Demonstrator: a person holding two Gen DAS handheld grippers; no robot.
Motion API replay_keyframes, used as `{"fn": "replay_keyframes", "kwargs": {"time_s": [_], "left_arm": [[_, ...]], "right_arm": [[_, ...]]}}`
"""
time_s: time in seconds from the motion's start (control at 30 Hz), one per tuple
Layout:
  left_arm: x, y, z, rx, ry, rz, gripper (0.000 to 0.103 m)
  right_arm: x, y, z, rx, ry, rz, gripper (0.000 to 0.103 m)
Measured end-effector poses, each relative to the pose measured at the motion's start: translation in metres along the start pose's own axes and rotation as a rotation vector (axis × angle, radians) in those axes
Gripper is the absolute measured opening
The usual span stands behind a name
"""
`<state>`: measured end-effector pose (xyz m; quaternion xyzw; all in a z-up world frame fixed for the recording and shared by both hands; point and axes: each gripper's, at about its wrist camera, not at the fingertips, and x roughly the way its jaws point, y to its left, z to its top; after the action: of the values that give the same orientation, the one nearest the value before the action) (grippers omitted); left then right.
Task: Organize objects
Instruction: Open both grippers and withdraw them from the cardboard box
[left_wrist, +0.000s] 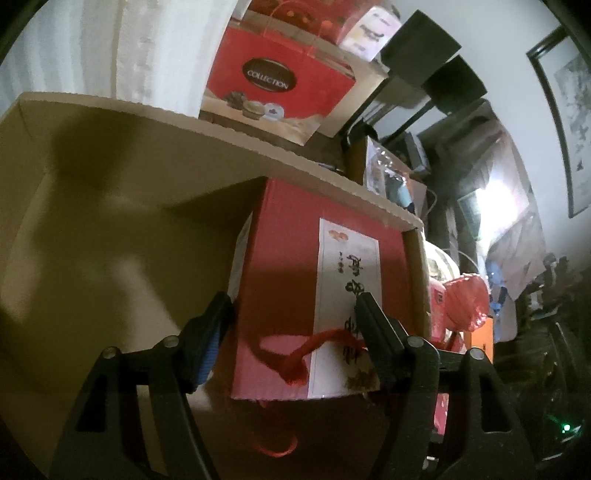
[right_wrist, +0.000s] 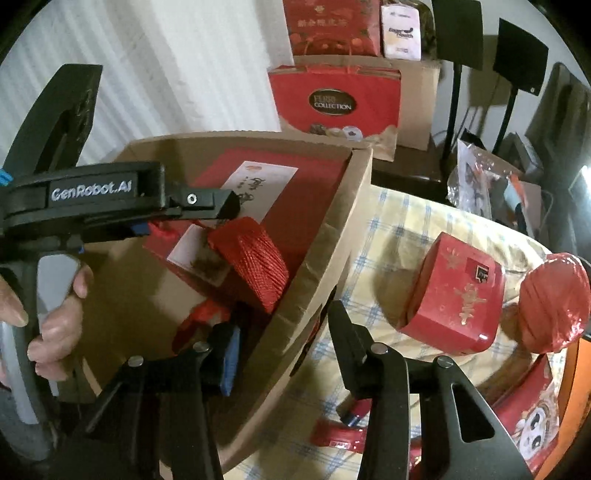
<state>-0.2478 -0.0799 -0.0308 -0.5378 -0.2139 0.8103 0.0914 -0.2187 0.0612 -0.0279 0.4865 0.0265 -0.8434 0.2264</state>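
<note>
Right wrist view: flat red box and mesh-wrapped bundle lie in the cardboard box; left claw straddles the flat box. Right claw, empty, straddles the wall. Red tin waits right.

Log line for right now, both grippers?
left gripper: at red gift box inside carton, grip unclear | right gripper: open, straddling carton wall | red tin: outside on checked cloth
</note>
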Motion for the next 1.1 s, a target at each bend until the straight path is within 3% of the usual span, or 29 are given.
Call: {"fn": "replay_keyframes", "kwargs": {"time_s": [0.17, 0.3, 0.43, 0.6, 0.77, 0.83, 0.97, 1.1], "left_arm": [[0.001, 0.0, 0.003, 0.008, -0.014, -0.001, 0.066], [-0.001, 0.001, 0.004, 0.013, -0.012, -0.001, 0.066], [-0.014, 0.0, -0.004, 0.026, -0.054, 0.053, 0.067], [-0.042, -0.01, -0.021, 0.058, -0.128, 0.113, 0.077], [-0.068, -0.035, -0.049, 0.142, -0.169, 0.08, 0.081], [-0.073, -0.044, -0.055, 0.16, -0.174, 0.064, 0.088], [-0.08, -0.066, -0.067, 0.194, -0.141, -0.028, 0.088], [-0.078, -0.092, -0.077, 0.244, -0.131, -0.055, 0.09]], "right_arm": [[-0.011, -0.004, -0.003, 0.015, -0.025, 0.018, 0.056], [-0.031, -0.007, -0.009, 0.027, -0.052, 0.026, 0.06], [-0.051, -0.011, -0.02, 0.031, -0.078, 0.019, 0.066], [-0.073, -0.019, -0.036, 0.038, -0.101, -0.01, 0.067], [-0.096, -0.037, -0.051, 0.072, -0.133, -0.046, 0.072], [-0.104, -0.047, -0.055, 0.084, -0.138, -0.065, 0.074], [-0.122, -0.072, -0.062, 0.12, -0.158, -0.098, 0.074], [-0.143, -0.102, -0.069, 0.179, -0.19, -0.127, 0.074]]}}
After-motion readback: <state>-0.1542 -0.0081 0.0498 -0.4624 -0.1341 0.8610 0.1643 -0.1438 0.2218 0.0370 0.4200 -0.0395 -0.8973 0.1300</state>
